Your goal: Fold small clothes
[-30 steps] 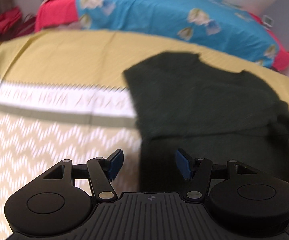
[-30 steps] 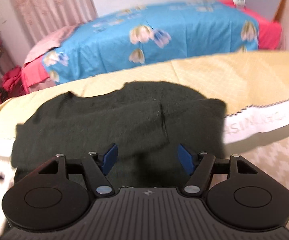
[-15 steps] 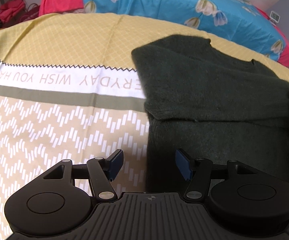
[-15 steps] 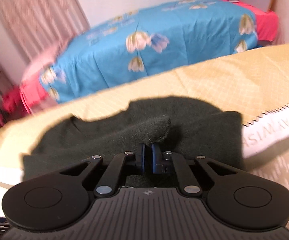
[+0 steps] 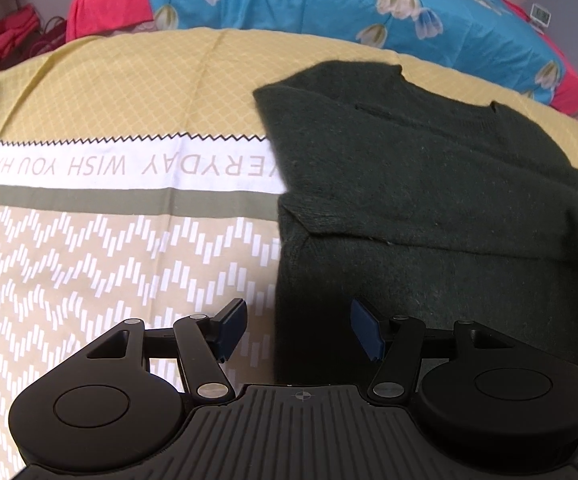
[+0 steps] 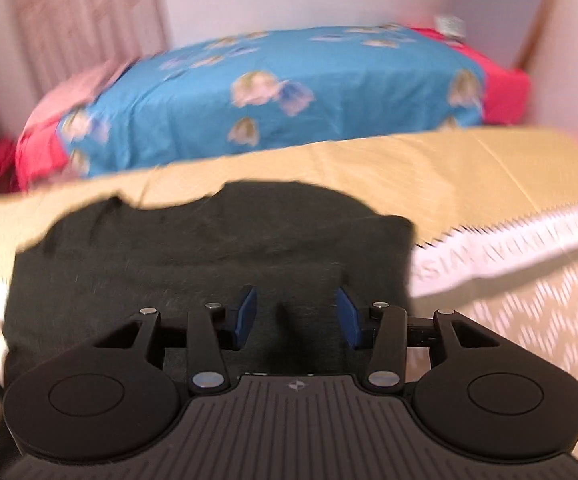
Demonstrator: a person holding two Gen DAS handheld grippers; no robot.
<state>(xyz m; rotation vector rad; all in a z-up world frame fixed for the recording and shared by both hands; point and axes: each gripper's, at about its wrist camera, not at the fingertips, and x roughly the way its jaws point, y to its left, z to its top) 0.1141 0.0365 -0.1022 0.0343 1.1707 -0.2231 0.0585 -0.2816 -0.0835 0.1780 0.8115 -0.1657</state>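
A dark green knit sweater [image 5: 429, 200] lies flat on the yellow patterned cloth [image 5: 109, 240], its sleeves folded across the body. My left gripper [image 5: 297, 330] is open and empty, just above the sweater's lower left edge. In the right wrist view the sweater [image 6: 209, 248] fills the middle, blurred. My right gripper [image 6: 295, 314] is open over the sweater, with a small raised fold of fabric between the fingers, not pinched.
A bed with a blue flowered cover [image 5: 349, 4] and a red sheet [image 5: 105, 8] stands behind the cloth; it also shows in the right wrist view [image 6: 273, 92]. Printed lettering on a white band [image 5: 129, 168] crosses the cloth. A pink curtain [image 6: 85, 24] hangs at the back left.
My right gripper was open, shut on a fold of the sweater half a second ago, and has now opened and let it go. My left gripper moved closer over the sweater's left edge, staying open.
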